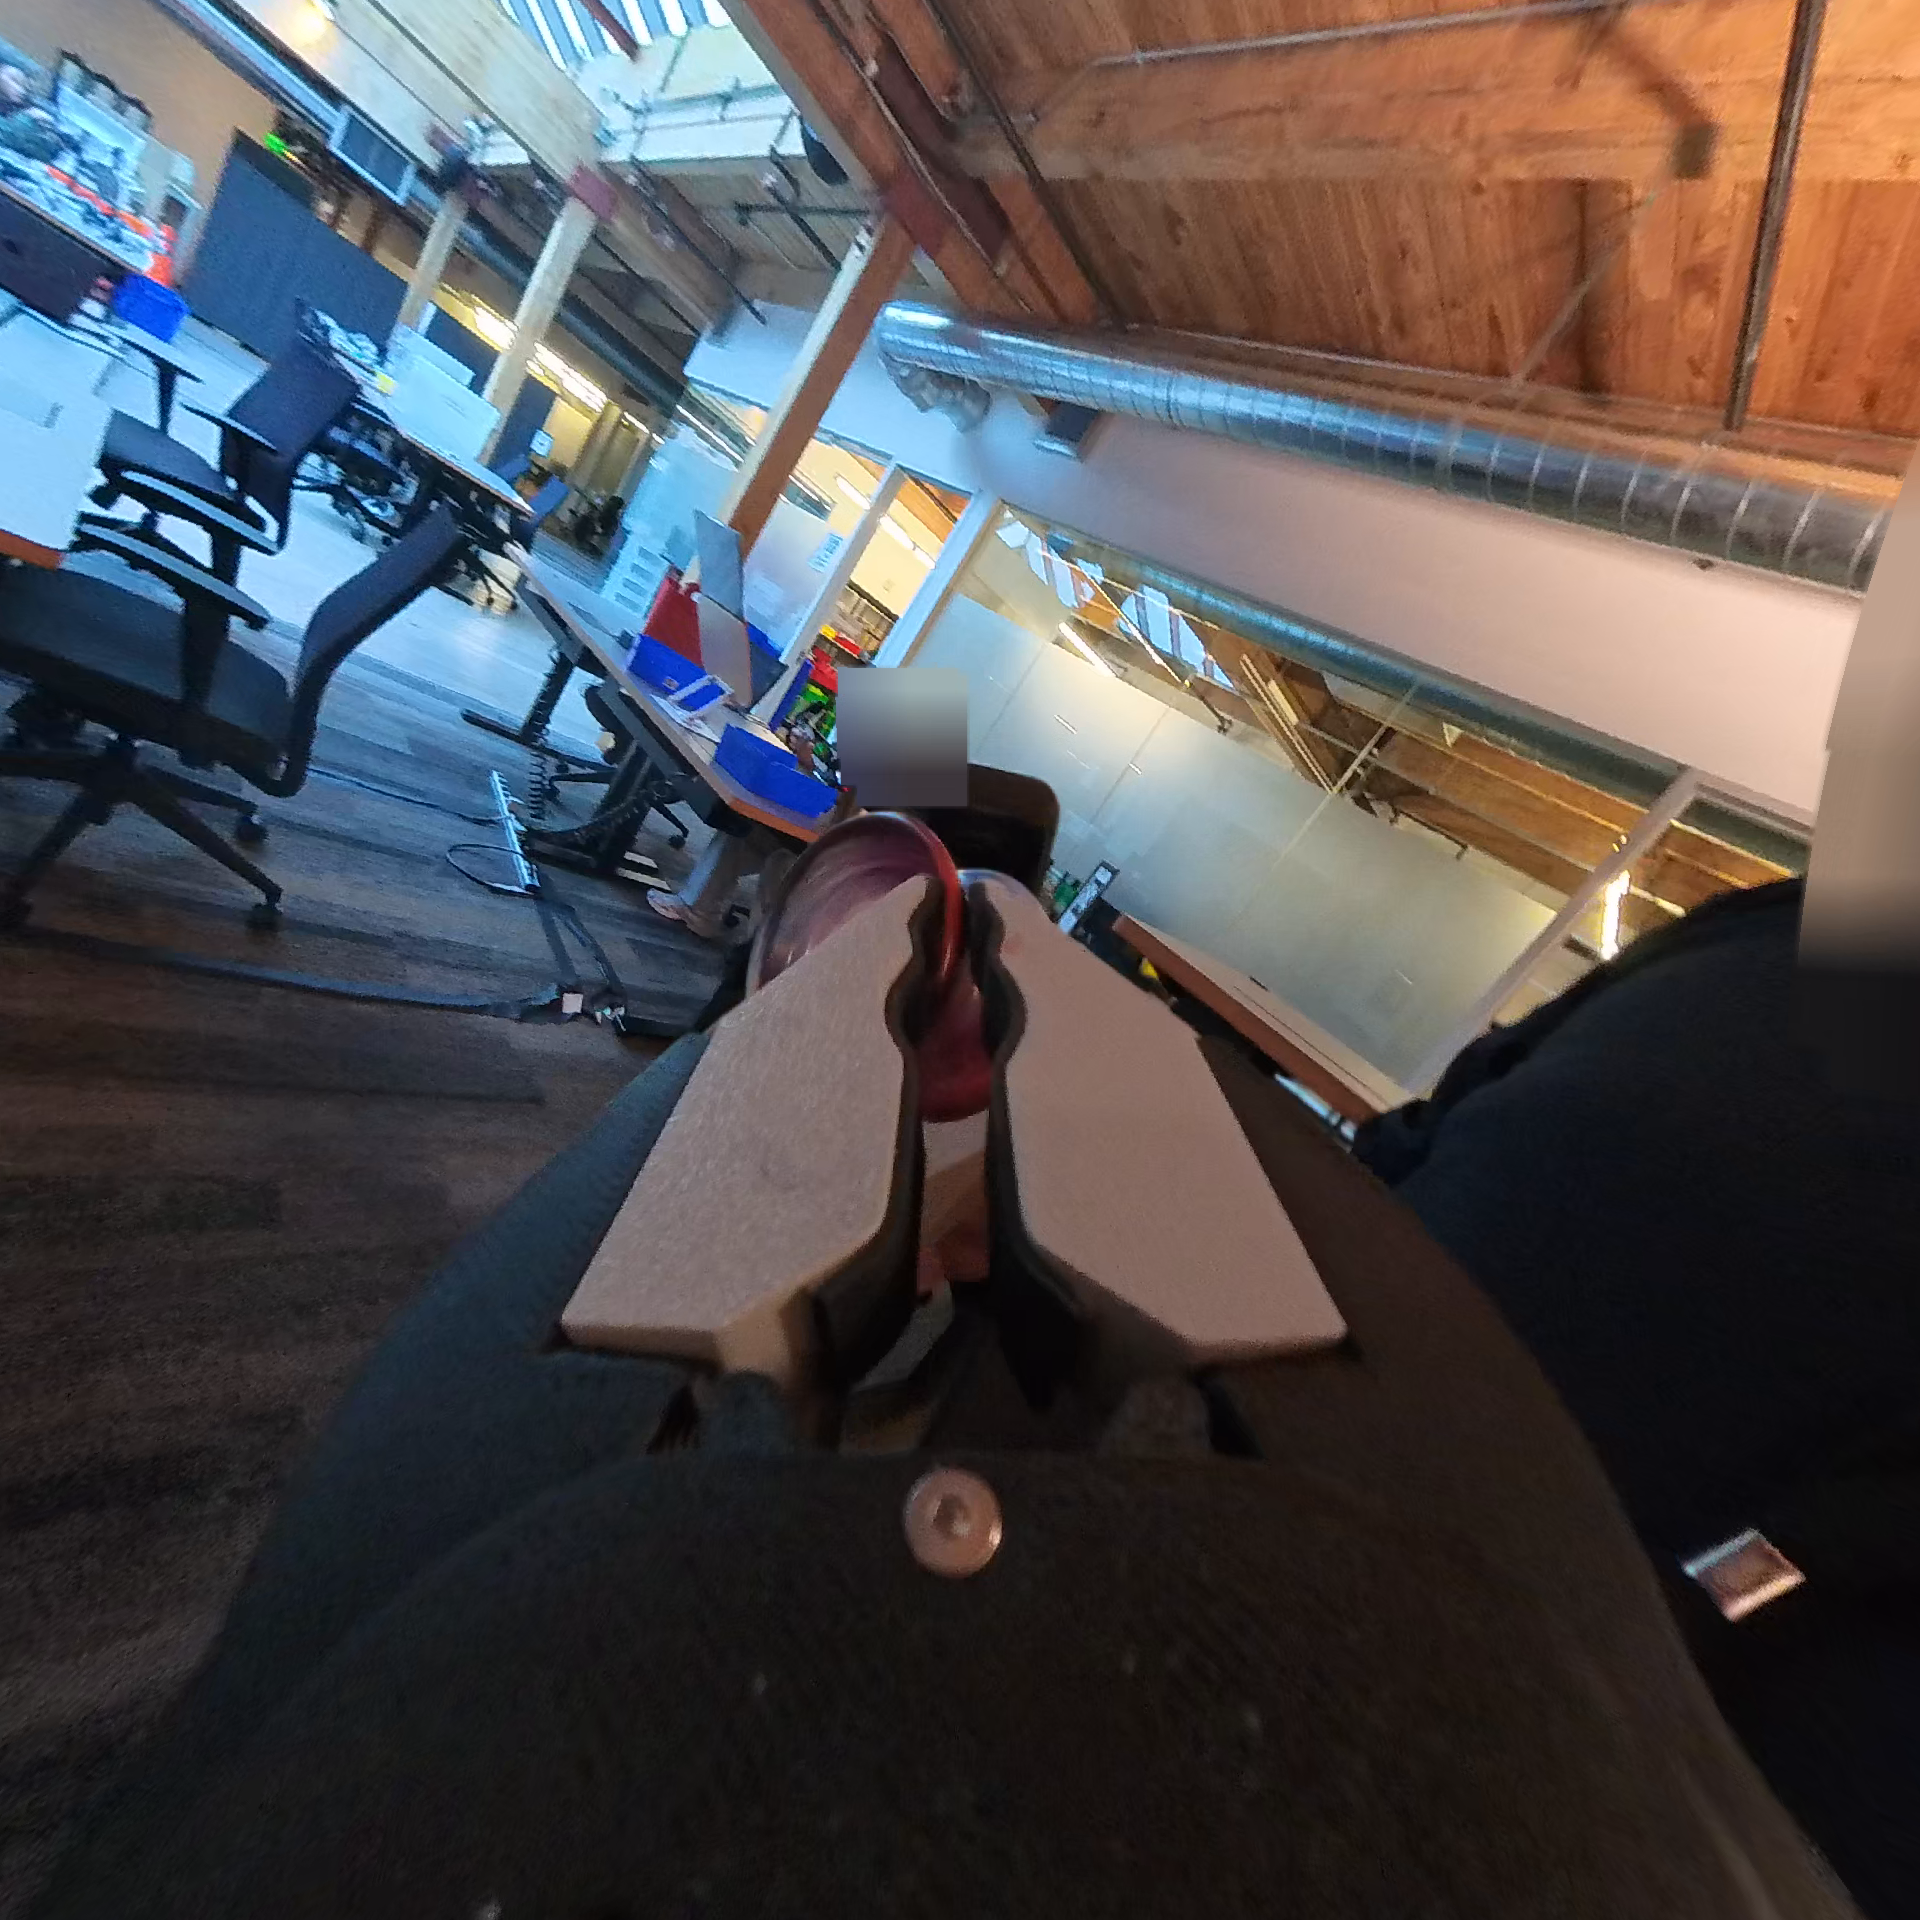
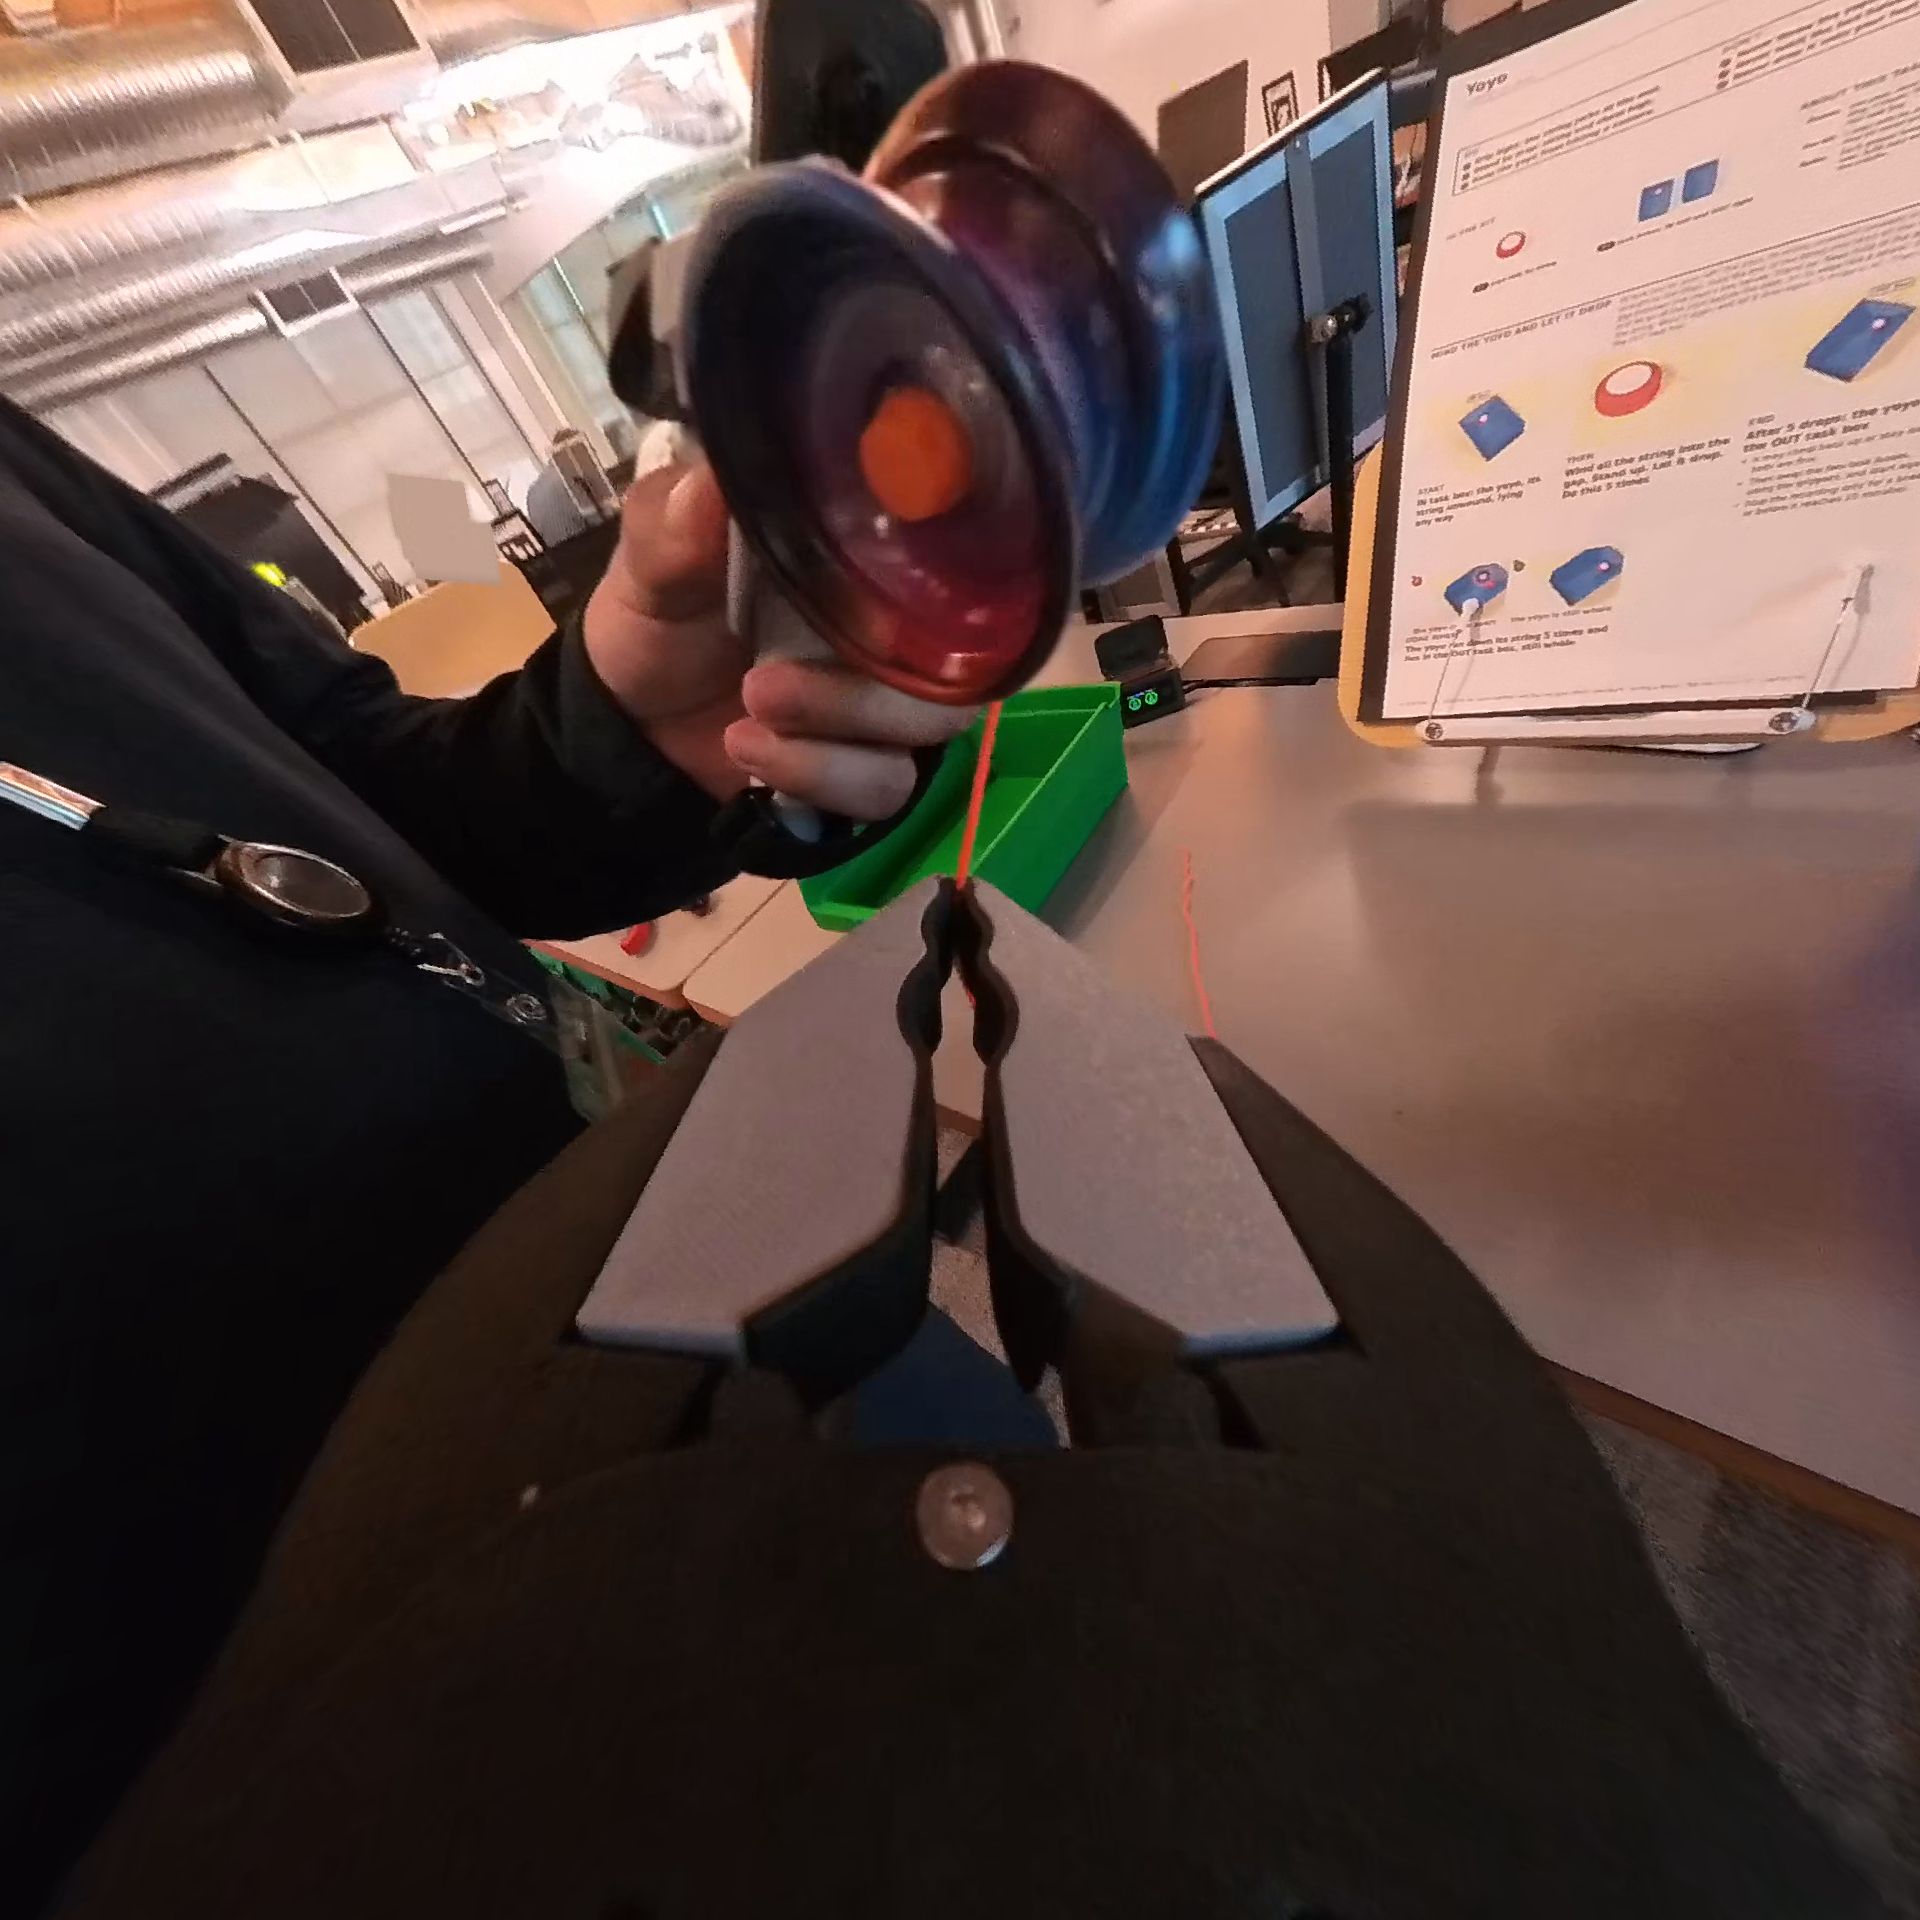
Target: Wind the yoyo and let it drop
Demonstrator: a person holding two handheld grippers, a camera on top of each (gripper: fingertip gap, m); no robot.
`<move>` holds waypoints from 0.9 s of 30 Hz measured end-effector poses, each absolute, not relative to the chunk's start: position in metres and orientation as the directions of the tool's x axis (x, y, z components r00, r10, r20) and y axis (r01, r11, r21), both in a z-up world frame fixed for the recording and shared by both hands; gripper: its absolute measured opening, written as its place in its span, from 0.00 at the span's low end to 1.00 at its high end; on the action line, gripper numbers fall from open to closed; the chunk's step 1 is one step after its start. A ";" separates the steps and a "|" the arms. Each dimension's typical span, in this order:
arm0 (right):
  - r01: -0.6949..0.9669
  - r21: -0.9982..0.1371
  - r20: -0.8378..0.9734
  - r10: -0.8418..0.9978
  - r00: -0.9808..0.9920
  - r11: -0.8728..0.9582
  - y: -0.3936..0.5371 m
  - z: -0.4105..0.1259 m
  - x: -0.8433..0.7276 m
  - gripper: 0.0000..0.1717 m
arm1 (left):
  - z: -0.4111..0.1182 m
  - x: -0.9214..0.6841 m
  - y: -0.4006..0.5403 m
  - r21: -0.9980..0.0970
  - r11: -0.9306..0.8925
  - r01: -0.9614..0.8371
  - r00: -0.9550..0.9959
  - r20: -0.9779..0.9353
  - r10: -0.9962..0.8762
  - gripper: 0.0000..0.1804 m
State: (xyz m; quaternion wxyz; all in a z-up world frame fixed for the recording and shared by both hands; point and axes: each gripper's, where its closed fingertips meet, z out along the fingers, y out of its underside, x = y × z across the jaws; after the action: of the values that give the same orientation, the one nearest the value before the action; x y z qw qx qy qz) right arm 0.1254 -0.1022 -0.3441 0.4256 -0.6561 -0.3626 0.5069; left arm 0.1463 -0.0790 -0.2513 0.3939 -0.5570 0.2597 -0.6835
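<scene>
Winding appears to be under way rather than finished. The left gripper (image 1: 961, 914) is clamped on the rim of one half of the yoyo (image 2: 935, 416), a translucent red, purple and blue toy with an orange hub, and holds it up in the air above the table (image 2: 1558, 935). From the groove of the yoyo an orange string (image 2: 982, 790) runs down, taut, to the right gripper (image 2: 956, 899), whose tips are pinched together on it. A further stretch of the string lies loose on the table just beside the right gripper, so a good length seems not yet wound in. How much string already sits in the groove cannot be told, because the yoyo is blurred. By this reading the rest of the winding and the whole drop are left to do.

Around the work, a green tray (image 2: 1049, 810) stands on the table behind the string, directly below the yoyo. An instruction sheet (image 2: 1662, 395) on a stand, a monitor (image 2: 1299, 301) and a small black device (image 2: 1138, 675) with green lights stand farther back. The person's dark sleeve (image 2: 416, 748) and a lanyard clip (image 2: 291, 883) are close on the left. For a drop, the tray and the table edge look like the likeliest things to catch the yoyo, and the loose tail could snag.
</scene>
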 end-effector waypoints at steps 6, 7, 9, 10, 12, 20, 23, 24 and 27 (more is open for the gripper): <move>0.022 -0.913 -0.397 0.899 0.184 -0.407 -0.112 -0.344 0.115 0.00 | -0.250 0.140 -0.066 -0.754 -0.563 0.339 -0.025 0.591 -0.807 0.01; 0.026 -0.910 -0.404 0.899 0.171 -0.414 -0.115 -0.346 0.112 0.00 | -0.249 0.139 -0.064 -0.751 -0.557 0.354 -0.016 0.591 -0.807 0.01; 0.029 -0.905 -0.417 0.898 0.143 -0.425 -0.121 -0.347 0.105 0.00 | -0.249 0.136 -0.061 -0.750 -0.549 0.370 0.000 0.591 -0.807 0.01; 0.026 -0.903 -0.423 0.897 0.131 -0.430 -0.124 -0.347 0.101 0.00 | -0.249 0.135 -0.061 -0.750 -0.548 0.370 0.003 0.591 -0.807 0.01; 0.009 -0.897 -0.438 0.893 0.106 -0.441 -0.128 -0.344 0.096 0.00 | -0.249 0.134 -0.060 -0.749 -0.549 0.371 0.008 0.594 -0.805 0.01; -0.026 -0.883 -0.470 0.883 0.015 -0.469 -0.139 -0.332 0.090 0.00 | -0.258 0.134 -0.062 -0.802 -0.492 0.339 0.097 0.550 -0.830 0.01; -0.050 -0.878 -0.476 0.879 -0.026 -0.476 -0.144 -0.321 0.094 0.00 | -0.268 0.136 -0.062 -0.871 -0.412 0.267 0.203 0.469 -0.859 0.01; -0.059 -0.876 -0.477 0.878 -0.032 -0.478 -0.144 -0.318 0.095 0.00 | -0.273 0.137 -0.062 -0.898 -0.377 0.226 0.250 0.428 -0.869 0.01; -0.087 -0.872 -0.480 0.877 -0.036 -0.481 -0.143 -0.306 0.102 0.00 | -0.286 0.141 -0.063 -0.961 -0.259 0.095 0.362 0.276 -0.890 0.01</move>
State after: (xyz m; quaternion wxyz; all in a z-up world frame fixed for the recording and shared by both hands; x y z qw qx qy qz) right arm 0.1017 -0.1426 -0.3063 0.3797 -0.5814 -0.3396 0.6344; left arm 0.1410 -0.0628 -0.2857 0.5229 -0.6385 0.3116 -0.4710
